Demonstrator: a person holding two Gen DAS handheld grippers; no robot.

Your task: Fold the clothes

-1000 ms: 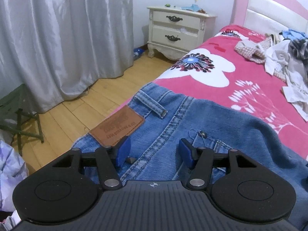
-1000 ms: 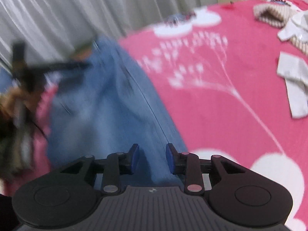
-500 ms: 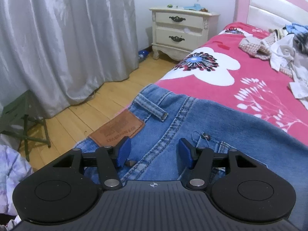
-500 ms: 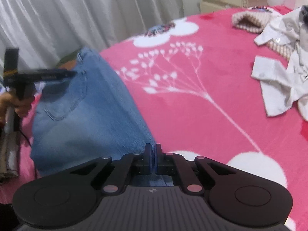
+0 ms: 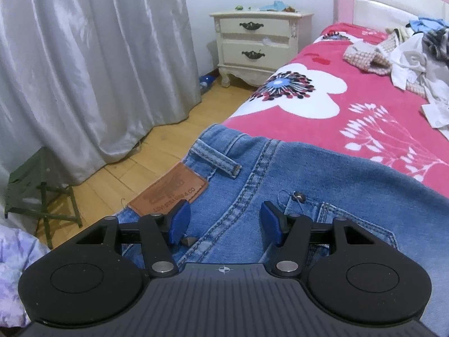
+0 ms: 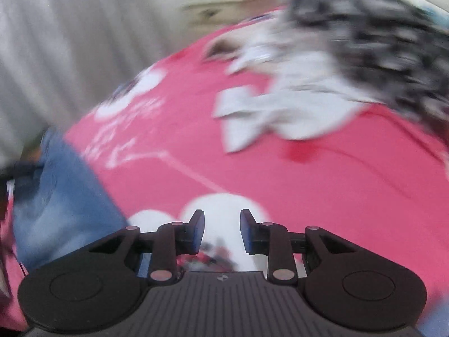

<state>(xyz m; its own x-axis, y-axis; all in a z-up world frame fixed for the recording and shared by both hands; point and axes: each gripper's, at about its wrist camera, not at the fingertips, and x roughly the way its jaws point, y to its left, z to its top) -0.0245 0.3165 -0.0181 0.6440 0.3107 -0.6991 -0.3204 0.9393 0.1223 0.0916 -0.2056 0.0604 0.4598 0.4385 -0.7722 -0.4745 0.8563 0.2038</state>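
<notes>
Blue jeans (image 5: 322, 185) with a brown leather patch (image 5: 168, 193) lie waist-first at the edge of the pink flowered bed (image 5: 322, 104). My left gripper (image 5: 224, 210) stands open just over the waistband, its blue pads apart with denim beneath them and not pinched. The right wrist view is motion-blurred. In it my right gripper (image 6: 221, 219) is over a white flower on the blanket (image 6: 308, 182), jaws opening with nothing between them. The jeans (image 6: 61, 205) lie off to its left. A white garment (image 6: 280, 112) and a black-and-white patterned one (image 6: 378, 42) lie ahead.
A cream nightstand (image 5: 261, 45) stands by the headboard, with a grey curtain (image 5: 98, 70) along the wall and wooden floor (image 5: 168, 146) beside the bed. A green folding stool (image 5: 36, 193) is at the left. A heap of loose clothes (image 5: 407, 59) covers the bed's far right.
The right gripper closed at the jeans' edge, then opened, and it has swung right off the jeans toward the loose clothes. The left gripper has hardly moved.
</notes>
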